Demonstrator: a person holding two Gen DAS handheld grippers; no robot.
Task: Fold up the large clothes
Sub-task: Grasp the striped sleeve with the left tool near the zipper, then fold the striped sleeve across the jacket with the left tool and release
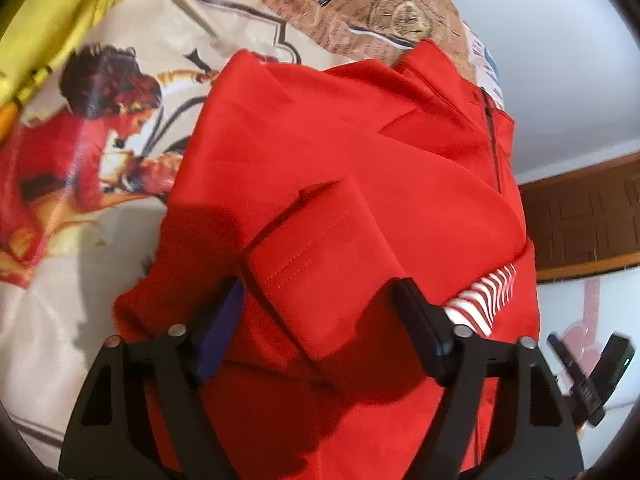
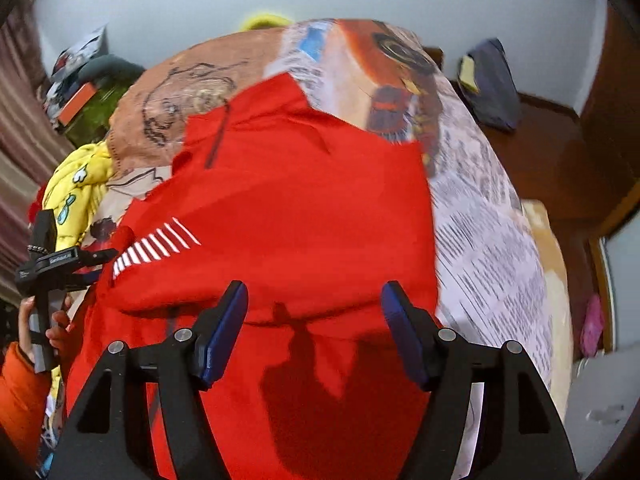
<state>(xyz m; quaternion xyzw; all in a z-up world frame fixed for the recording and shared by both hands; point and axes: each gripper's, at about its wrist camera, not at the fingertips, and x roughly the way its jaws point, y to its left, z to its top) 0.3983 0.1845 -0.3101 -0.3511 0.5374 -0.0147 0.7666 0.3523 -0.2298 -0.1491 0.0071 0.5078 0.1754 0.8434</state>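
Both claws stand open and hold nothing: our left gripper (image 1: 320, 312) hangs with its jaws on either side of a folded-in sleeve cuff (image 1: 316, 264) without pressing it, and our right gripper (image 2: 314, 332) hovers over plain cloth. We see the red zip-neck jacket (image 2: 280, 208) lying in the middle of both frames on the printed bedsheet (image 2: 480, 240). We judge one sleeve is already folded inward; the body still needs folding.

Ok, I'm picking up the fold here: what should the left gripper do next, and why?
Probably lower the left gripper and close on the sleeve cuff. Its jaws stand open with the cuff lying loose between them on the red top, unheld.
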